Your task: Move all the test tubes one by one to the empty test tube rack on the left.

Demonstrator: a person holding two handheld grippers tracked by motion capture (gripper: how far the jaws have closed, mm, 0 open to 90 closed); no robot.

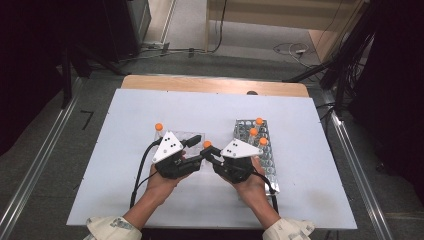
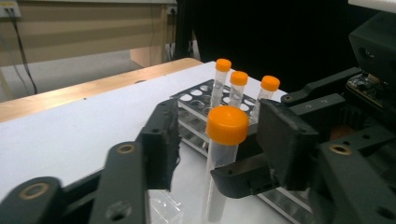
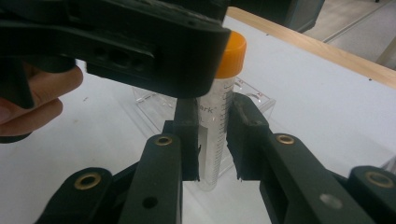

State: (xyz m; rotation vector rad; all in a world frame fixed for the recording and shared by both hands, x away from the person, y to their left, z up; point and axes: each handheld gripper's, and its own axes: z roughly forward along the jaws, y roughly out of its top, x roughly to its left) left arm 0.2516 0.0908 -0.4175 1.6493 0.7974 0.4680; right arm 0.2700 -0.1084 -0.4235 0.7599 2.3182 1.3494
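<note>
tube: upright, orange cap, mid surface, left of rack
right gripper: jaws clamped on tube body, below cap
left gripper: jaws either side of cap, narrow gap, not touching
rack: three capped tubes, far end

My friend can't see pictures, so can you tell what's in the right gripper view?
Two black tongs squeeze a clear plastic tube with an orange cap, held upright over a white table. The other gripper, held by a hand, reaches across just by the cap, and a clear plastic box sits behind the tube.
</note>
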